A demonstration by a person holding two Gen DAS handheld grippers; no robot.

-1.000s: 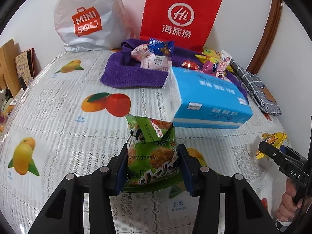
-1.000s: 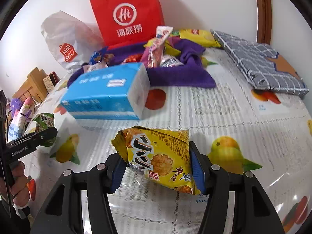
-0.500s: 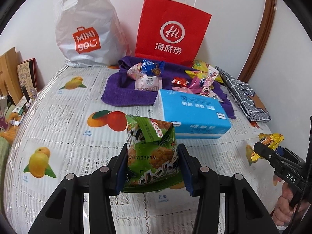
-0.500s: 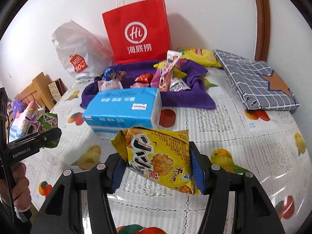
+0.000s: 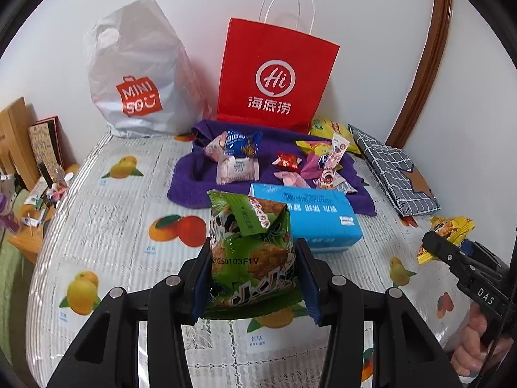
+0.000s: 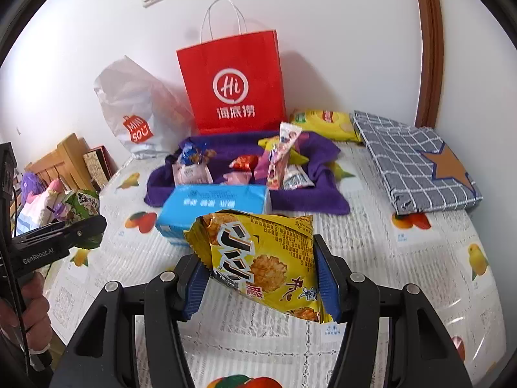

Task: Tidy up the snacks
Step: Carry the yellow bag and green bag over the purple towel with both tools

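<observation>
My left gripper (image 5: 252, 278) is shut on a green snack packet (image 5: 250, 252), lifted well above the fruit-print tablecloth (image 5: 122, 236). A yellow snack packet (image 6: 265, 258) is held up in my right gripper (image 6: 261, 281), its pads pressing both sides. In the left wrist view the right gripper (image 5: 452, 242) shows at the right edge with the yellow packet (image 5: 450, 228). The right wrist view has the left gripper (image 6: 87, 226) at its left edge with the green packet (image 6: 80, 205). Several small wrapped snacks (image 5: 239, 158) lie on a purple towel (image 5: 194, 181) farther back.
A blue tissue pack (image 5: 310, 216) lies in front of the towel. A red paper bag (image 5: 274, 74) and a white plastic bag (image 5: 139, 84) stand against the wall. A folded checked cloth (image 6: 416, 165) lies at the right. Wooden furniture (image 5: 16, 139) borders the left edge.
Both grippers have risen with their packets held, so the table and the bags at the back now appear lower and smaller in both views.
</observation>
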